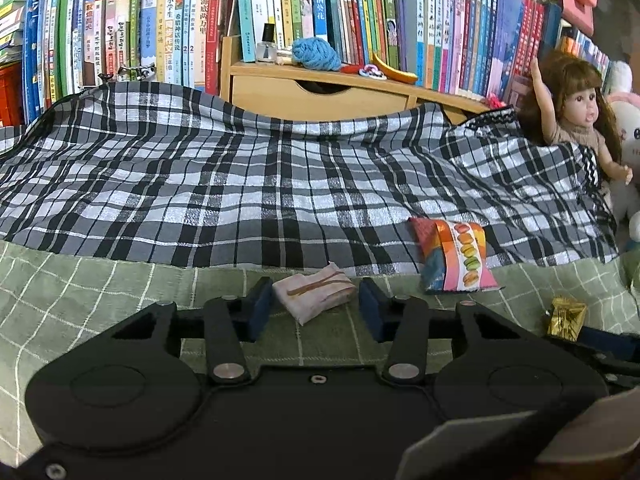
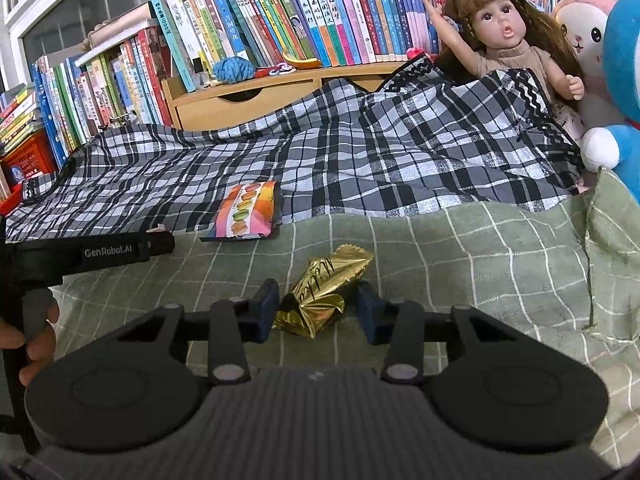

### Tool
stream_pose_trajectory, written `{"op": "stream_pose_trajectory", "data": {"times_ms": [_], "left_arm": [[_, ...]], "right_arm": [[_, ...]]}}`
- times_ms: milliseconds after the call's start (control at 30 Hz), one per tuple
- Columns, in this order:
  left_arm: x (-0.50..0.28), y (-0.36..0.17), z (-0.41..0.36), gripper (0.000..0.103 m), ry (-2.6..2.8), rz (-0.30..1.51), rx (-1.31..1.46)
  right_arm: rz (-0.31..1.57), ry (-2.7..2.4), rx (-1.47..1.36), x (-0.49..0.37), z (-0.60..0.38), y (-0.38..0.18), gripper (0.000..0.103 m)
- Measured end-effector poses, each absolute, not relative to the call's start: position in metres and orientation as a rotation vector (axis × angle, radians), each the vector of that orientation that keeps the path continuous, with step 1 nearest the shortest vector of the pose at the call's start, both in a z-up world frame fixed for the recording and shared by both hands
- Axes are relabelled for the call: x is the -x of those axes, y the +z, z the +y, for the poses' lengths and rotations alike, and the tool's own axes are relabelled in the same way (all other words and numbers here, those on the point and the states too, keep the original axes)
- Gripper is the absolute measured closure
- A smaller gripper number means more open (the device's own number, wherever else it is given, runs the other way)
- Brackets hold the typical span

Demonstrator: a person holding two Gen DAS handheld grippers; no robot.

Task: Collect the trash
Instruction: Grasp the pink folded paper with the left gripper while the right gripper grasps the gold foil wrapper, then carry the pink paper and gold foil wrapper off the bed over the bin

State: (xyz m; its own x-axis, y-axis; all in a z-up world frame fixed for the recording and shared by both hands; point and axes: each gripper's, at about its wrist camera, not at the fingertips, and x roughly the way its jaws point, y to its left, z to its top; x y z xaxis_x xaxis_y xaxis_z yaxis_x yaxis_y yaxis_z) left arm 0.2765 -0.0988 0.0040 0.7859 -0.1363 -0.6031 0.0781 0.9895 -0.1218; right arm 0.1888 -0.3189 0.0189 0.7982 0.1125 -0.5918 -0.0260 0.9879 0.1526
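Note:
A folded whitish paper packet [image 1: 314,294] with a rubber band lies on the green checked sheet [image 1: 100,292], between the open fingers of my left gripper [image 1: 314,312]. To its right lie a colourful macaron snack wrapper [image 1: 456,258] and a gold foil wrapper [image 1: 566,316]. In the right wrist view the gold foil wrapper [image 2: 320,294] sits between the open fingers of my right gripper [image 2: 318,312], neither pad pressing it. The macaron wrapper [image 2: 246,212] lies beyond, at the plaid blanket's edge. The left gripper's body [image 2: 100,254] shows at the left, held by a hand [image 2: 36,344].
A black-and-white plaid blanket [image 1: 260,176] covers the far half of the bed. Behind it stand a wooden drawer shelf [image 1: 320,92] with blue yarn [image 1: 314,54] and rows of books [image 1: 160,28]. A doll [image 2: 500,36] and plush toys [image 2: 616,80] sit at the right.

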Motion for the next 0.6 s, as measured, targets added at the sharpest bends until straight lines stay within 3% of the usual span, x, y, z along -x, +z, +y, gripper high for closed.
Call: {"op": "stream_pose_trajectory", "data": {"times_ms": [600], "left_arm": [[-0.232,0.024,-0.074,0.059,-0.114,0.623,0.113]], "right_arm": [[0.617,0.137,-0.148,-0.145,-0.313,0.032,0.057]]}}
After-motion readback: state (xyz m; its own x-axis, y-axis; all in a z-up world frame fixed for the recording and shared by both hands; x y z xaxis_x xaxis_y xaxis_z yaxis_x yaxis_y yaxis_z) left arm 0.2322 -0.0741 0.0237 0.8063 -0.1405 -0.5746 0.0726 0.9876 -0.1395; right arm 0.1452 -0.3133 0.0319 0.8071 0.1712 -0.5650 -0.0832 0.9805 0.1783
